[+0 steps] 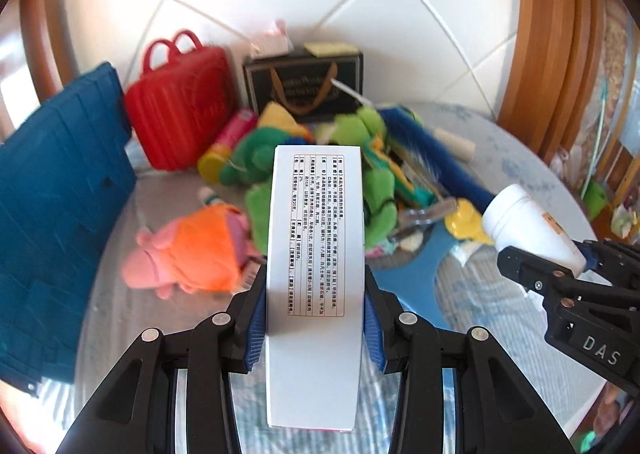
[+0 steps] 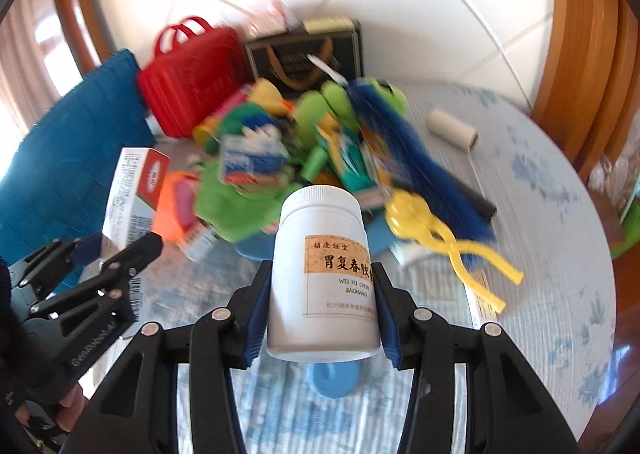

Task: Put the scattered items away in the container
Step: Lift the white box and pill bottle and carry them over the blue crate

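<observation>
My left gripper (image 1: pixel 316 318) is shut on a long white carton with printed text (image 1: pixel 316 238), held above the table. The same carton (image 2: pixel 128 190) and left gripper (image 2: pixel 120 254) show at the left of the right wrist view. My right gripper (image 2: pixel 322 318) is shut on a white medicine jar with a tan label (image 2: pixel 324 266), lifted over the table; that jar (image 1: pixel 528 226) and gripper (image 1: pixel 560 278) appear at the right of the left wrist view. A blue bin (image 1: pixel 56 214) stands at the left. A heap of toys (image 1: pixel 360 158) lies in the middle.
A red toy suitcase (image 1: pixel 180 106) and a black gift bag (image 1: pixel 304 82) stand at the back by the tiled wall. A pink and orange plush (image 1: pixel 192 250), a blue brush (image 2: pixel 420 162), yellow tongs (image 2: pixel 440 234) and a white roll (image 2: pixel 454 130) lie on the cloth-covered table (image 2: pixel 540 254).
</observation>
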Tool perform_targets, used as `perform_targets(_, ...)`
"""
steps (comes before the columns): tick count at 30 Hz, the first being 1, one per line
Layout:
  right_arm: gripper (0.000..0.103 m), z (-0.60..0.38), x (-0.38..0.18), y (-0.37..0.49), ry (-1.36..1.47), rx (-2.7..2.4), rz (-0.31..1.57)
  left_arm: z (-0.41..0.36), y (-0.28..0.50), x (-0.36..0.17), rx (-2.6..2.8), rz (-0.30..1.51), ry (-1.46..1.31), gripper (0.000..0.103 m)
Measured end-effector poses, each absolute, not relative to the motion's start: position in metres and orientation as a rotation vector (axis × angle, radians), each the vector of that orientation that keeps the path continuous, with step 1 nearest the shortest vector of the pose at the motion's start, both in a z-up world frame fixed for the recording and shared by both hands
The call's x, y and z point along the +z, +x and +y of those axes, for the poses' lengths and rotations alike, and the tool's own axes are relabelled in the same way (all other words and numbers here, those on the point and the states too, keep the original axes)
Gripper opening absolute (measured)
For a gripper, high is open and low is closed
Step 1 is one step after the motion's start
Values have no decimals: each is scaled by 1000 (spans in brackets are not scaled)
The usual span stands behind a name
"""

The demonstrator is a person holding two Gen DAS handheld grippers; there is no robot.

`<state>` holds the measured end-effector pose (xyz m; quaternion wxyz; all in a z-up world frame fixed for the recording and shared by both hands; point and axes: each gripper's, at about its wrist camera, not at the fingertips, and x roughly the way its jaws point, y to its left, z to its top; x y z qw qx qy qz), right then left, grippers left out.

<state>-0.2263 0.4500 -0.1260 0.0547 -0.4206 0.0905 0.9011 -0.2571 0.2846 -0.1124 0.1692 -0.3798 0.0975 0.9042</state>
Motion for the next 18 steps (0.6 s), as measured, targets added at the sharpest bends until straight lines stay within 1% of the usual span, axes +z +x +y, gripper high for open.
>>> perform_targets(7, 46, 403, -85, -219, -1148, 2820, 209, 248, -248, -79, 2623, 252, -981, 40)
perform_targets(18, 46, 361, -50, -225, -1083, 2996, 122, 209, -236, -42, 2766, 214, -938, 40)
